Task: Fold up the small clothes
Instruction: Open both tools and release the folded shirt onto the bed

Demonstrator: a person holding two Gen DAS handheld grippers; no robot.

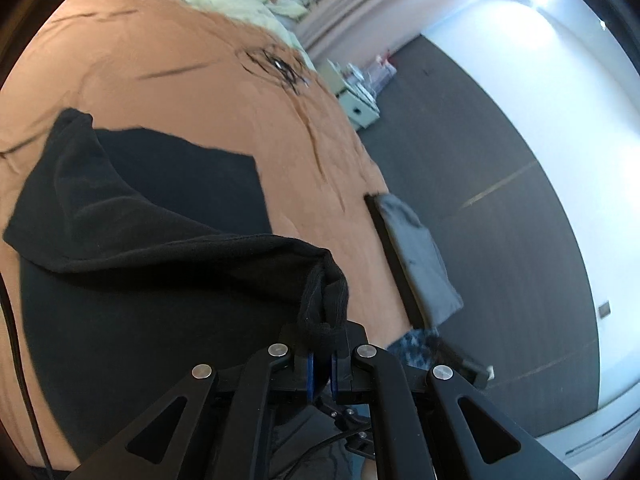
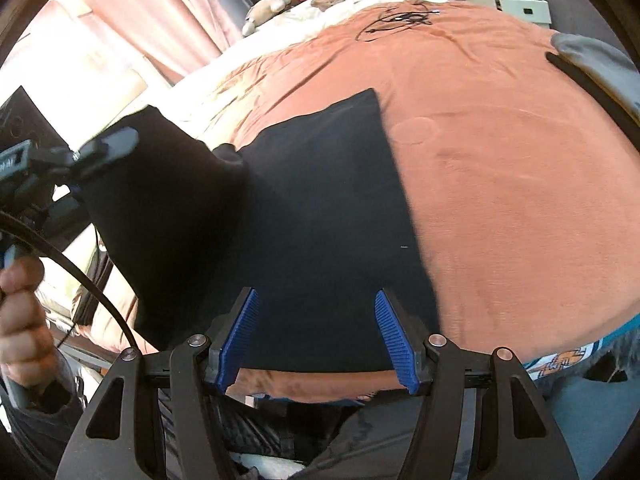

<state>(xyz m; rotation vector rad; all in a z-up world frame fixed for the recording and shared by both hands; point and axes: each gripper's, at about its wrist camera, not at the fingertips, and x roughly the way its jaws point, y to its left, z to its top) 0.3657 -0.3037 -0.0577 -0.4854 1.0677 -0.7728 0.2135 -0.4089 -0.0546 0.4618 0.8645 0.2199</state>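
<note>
A black garment [image 1: 168, 184] lies spread on the orange bedspread [image 1: 192, 92]. My left gripper [image 1: 322, 354] is shut on a bunched corner of its hem, and a lifted fold of cloth runs from there back over the flat part. In the right wrist view the same black garment [image 2: 320, 208] fills the middle. There my right gripper [image 2: 316, 336] stands open just above its near edge, with nothing pressed between the blue pads [image 2: 240, 336]. At the left of that view, one of the left gripper's fingers [image 2: 108, 144] shows against the raised cloth.
A folded grey garment [image 1: 416, 256] lies at the bed's edge, also the grey garment [image 2: 596, 64]. A pale blanket [image 2: 320, 12] with a plush toy [image 2: 266, 10] covers the far end. A white drawer unit [image 1: 360, 108] stands on the dark floor [image 1: 480, 160]. A person's hand [image 2: 20, 320] and a cable [image 2: 80, 272] are at left.
</note>
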